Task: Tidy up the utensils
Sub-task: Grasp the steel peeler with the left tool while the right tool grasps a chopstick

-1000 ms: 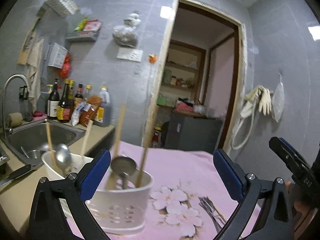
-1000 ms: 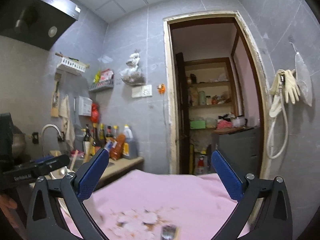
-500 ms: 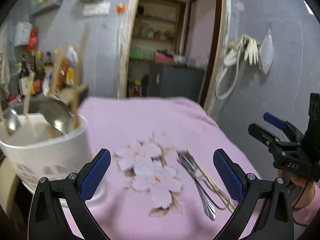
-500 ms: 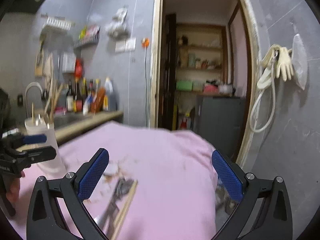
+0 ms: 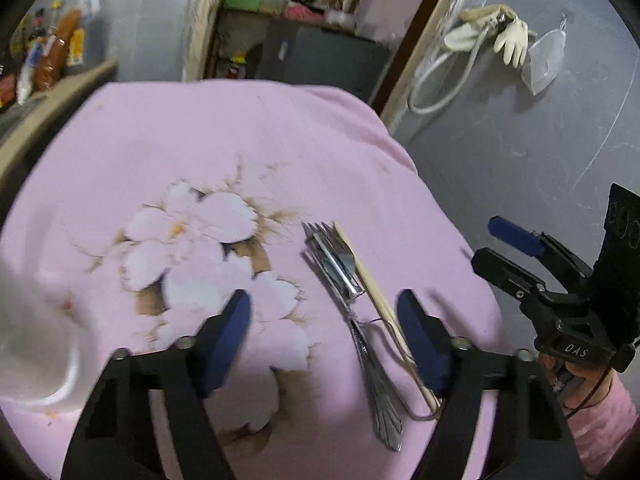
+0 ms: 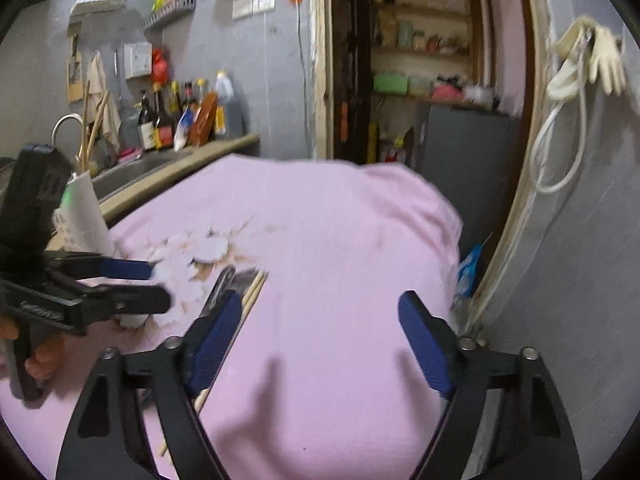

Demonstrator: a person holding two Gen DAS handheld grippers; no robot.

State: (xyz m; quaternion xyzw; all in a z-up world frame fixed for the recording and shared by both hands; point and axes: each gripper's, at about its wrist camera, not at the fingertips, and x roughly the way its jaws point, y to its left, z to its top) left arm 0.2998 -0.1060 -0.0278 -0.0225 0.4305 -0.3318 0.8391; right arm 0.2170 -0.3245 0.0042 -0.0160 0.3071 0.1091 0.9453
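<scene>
On the pink-clothed table (image 5: 280,128), the left tongs (image 5: 324,332) are closing on nothing; the forks (image 5: 340,276) and chopsticks (image 5: 376,296) lie at their one o'clock. The right tongs (image 6: 320,332), also closing and empty, have the chopsticks (image 6: 250,294) at ten o'clock.

We see bare pink cloth (image 6: 340,240) open ahead; the holder (image 6: 82,216) blocks the left edge, forks (image 5: 340,276) and chopsticks (image 5: 372,284) lie mid-table.
</scene>
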